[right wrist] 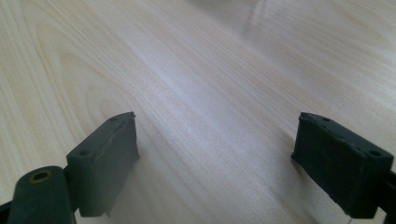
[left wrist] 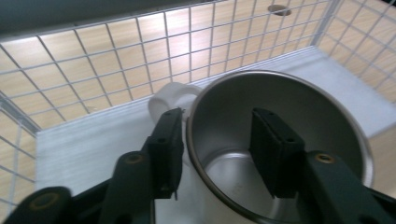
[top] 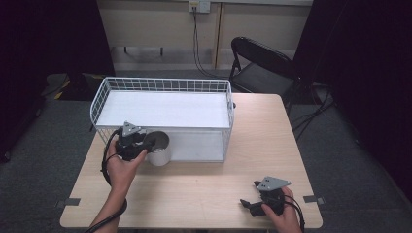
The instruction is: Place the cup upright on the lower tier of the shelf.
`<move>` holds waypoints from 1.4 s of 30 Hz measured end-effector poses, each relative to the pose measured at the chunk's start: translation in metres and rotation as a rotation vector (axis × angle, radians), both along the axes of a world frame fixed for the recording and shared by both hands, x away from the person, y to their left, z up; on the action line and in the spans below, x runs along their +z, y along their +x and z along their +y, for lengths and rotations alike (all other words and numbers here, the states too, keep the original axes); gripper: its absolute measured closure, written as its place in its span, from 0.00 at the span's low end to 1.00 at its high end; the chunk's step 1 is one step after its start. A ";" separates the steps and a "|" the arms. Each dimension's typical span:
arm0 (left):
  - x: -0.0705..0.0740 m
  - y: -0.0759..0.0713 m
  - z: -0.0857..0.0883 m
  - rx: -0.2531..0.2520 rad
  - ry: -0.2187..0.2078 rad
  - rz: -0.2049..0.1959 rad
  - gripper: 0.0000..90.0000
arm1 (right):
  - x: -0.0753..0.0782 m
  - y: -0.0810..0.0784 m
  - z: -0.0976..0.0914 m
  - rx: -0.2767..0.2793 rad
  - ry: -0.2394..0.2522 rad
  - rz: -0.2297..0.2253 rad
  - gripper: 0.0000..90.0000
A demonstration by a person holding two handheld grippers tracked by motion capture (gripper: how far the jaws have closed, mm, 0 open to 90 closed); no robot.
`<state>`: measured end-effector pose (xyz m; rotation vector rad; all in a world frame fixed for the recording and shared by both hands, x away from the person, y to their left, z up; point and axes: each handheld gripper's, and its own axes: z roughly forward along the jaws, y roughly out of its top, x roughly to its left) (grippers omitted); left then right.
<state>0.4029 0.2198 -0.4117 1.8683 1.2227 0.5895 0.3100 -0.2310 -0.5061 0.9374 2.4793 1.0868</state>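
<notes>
A white mug (top: 159, 148) with a steel inside (left wrist: 261, 116) stands upright on the white floor at the front left of a white wire basket (top: 165, 83). My left gripper (top: 148, 141) reaches over the mug's rim. In the left gripper view its jaws (left wrist: 217, 126) straddle the mug's wall beside the handle (left wrist: 170, 95), one pad outside and one inside, with a gap to the inner pad, so it is open. My right gripper (top: 247, 204) rests low at the table's front right. Its jaws (right wrist: 215, 135) stand wide open over bare wood.
The basket sits at the back left of the wooden table (top: 204, 184), with mesh walls (left wrist: 140, 56) close behind and beside the mug. A black folding chair (top: 262, 68) stands beyond the table's far right corner. Cables trail from both grippers.
</notes>
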 end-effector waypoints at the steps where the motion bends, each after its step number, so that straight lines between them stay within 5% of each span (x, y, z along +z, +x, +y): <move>1: 0.001 -0.001 0.000 -0.008 0.009 -0.003 0.57 | 0.000 0.000 0.000 0.000 0.000 0.001 0.15; 28: 0.015 -0.044 0.011 -0.098 -0.007 -0.019 0.44 | 0.000 0.000 0.000 -0.001 0.000 0.001 0.15; 42: -0.006 -0.049 0.003 -0.083 0.034 0.004 0.42 | 0.000 0.000 0.000 0.000 0.000 0.001 0.15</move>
